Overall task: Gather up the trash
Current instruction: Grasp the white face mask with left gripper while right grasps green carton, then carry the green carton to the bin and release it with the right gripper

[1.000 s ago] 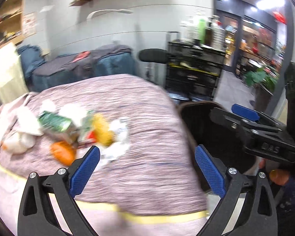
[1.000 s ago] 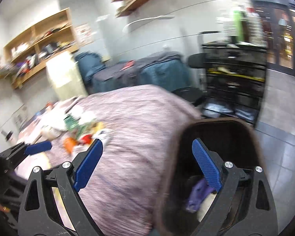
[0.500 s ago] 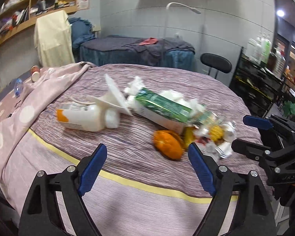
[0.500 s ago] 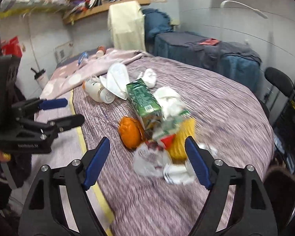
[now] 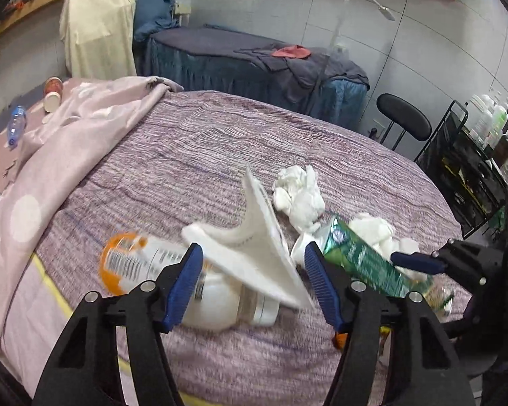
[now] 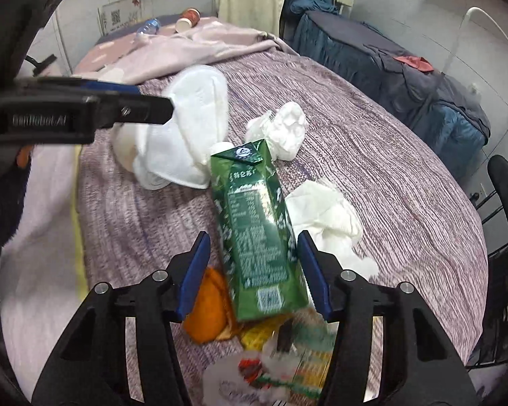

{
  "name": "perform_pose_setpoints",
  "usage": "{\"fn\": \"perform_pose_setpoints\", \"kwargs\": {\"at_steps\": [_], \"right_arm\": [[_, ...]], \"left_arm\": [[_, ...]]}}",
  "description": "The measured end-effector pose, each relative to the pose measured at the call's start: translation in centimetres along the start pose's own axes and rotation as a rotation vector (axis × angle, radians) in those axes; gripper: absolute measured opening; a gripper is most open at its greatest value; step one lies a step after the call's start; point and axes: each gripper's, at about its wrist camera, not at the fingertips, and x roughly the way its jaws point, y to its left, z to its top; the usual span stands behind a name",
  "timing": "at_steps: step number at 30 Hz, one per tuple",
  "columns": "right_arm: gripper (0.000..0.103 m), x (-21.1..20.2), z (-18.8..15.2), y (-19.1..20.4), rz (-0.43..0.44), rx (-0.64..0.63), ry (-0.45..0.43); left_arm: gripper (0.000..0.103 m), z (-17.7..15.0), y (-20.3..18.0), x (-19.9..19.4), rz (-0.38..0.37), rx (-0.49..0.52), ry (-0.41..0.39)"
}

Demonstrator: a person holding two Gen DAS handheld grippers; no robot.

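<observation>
Careful: green carton (image 6: pixel 257 223) lies mid-bed between your right gripper (image 6: pixel 252 274) fingers, spread wide, nothing held. Left gripper (image 5: pixel 252 282), also wide, straddles mask (image 5: pixel 254 247) over bottle (image 5: pixel 172 280); closing may pinch only mask, rolling bottle.

Ahead of you: grey tiled wall (image 5: pixel 406 34), a blue-draped massage bed (image 5: pixel 254 64) against it, a white gooseneck lamp (image 5: pixel 369 0) above. Black chair (image 5: pixel 403 121) and black rack (image 5: pixel 470 176) to your right; wooden shelf (image 5: pixel 34 3) upper left.

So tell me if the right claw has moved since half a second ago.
Yes. The right claw has come forward and down over the bed; its open jaws now straddle the green carton.
</observation>
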Motion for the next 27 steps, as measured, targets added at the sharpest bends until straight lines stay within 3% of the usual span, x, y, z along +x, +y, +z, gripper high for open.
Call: {"fn": "perform_pose_setpoints", "kwargs": {"at_steps": [2, 4, 6, 8, 10, 17, 27], "right_arm": [[0.054, 1.2, 0.5, -0.4, 0.023, 0.01, 0.031], [0.054, 2.3, 0.9, -0.5, 0.029, 0.011, 0.05], [0.054, 3.3, 1.2, -0.4, 0.03, 0.005, 0.076], [0.054, 4.3, 1.3, -0.1, 0.026, -0.003, 0.096], [0.052, 4.5, 1.5, -0.4, 0.027, 0.012, 0.085], [0.051, 1.1, 1.0, -0.8, 0.054, 0.062, -0.025], [0.051, -7.5, -2.5, -1.6, 0.095, 0.193, -0.264]], "left_arm": [[0.059, 1.1, 0.1, 1.4, -0.005, 0.002, 0.037], [0.038, 1.7, 0.2, 2.7, -0.005, -0.007, 0.069], [0.028, 2.0, 0.3, 3.6, -0.033, -0.018, 0.104], [0.025, 2.0, 0.1, 4.4, -0.044, -0.019, 0.132], [0.008, 1.9, 0.0, 4.8, -0.032, -0.028, 0.14], [0.003, 2.1, -0.5, 1.9, -0.075, -0.044, 0.041], [0.003, 0.2, -3.5, -7.4, -0.118, -0.042, -0.196]]}}
